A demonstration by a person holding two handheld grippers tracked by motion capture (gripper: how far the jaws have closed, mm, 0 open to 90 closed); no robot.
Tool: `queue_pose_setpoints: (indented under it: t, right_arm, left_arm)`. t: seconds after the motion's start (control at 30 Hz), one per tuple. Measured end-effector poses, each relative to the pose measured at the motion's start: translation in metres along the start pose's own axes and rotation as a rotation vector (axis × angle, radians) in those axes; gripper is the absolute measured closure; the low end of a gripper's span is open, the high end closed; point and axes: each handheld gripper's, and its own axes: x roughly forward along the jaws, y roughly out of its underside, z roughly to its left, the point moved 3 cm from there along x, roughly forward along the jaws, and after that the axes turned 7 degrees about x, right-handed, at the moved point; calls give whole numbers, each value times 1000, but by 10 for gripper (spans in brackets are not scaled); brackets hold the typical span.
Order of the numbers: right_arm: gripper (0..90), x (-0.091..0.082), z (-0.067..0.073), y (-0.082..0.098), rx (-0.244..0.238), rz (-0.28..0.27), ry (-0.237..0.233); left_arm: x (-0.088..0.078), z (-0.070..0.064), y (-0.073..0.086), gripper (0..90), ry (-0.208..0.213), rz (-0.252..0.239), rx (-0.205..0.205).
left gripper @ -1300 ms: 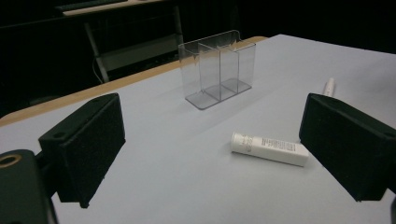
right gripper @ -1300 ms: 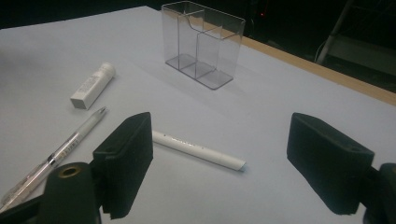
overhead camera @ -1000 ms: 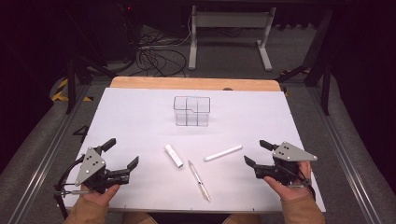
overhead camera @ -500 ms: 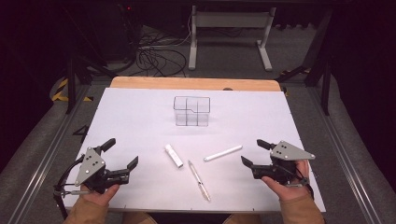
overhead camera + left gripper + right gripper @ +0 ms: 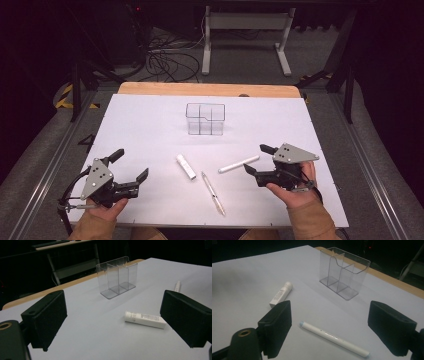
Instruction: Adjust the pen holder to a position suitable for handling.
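Both grippers (image 5: 131, 164) (image 5: 256, 158) gape empty; print on white tube (image 5: 145, 319) and marker (image 5: 334, 338) is unreadable

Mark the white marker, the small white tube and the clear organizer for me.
white marker (image 5: 334, 338): right gripper view, mid-barrel.
small white tube (image 5: 145, 319): left gripper view, printed body.
clear organizer (image 5: 205, 119): high view, front wall.

Counter (image 5: 150, 125): white top, tan wooden far edge.
Organizer (image 5: 205, 119): clear, colourless.
Tube (image 5: 185, 166): white with fine dark print.
Marker (image 5: 239, 164): white, pale blue end caps.
Pen (image 5: 213, 193): pale, translucent.
Left gripper (image 5: 128, 167): black, grey plate.
Right gripper (image 5: 254, 159): black, grey plate.
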Motion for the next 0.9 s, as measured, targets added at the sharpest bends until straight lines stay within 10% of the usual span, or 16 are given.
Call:
queue_pose_setpoints:
  t: [0.9]
  right_arm:
    - [180,29,23,-18,-27,16,-91]
  left_arm:
    - [1,0,0,81,1,3,-2]
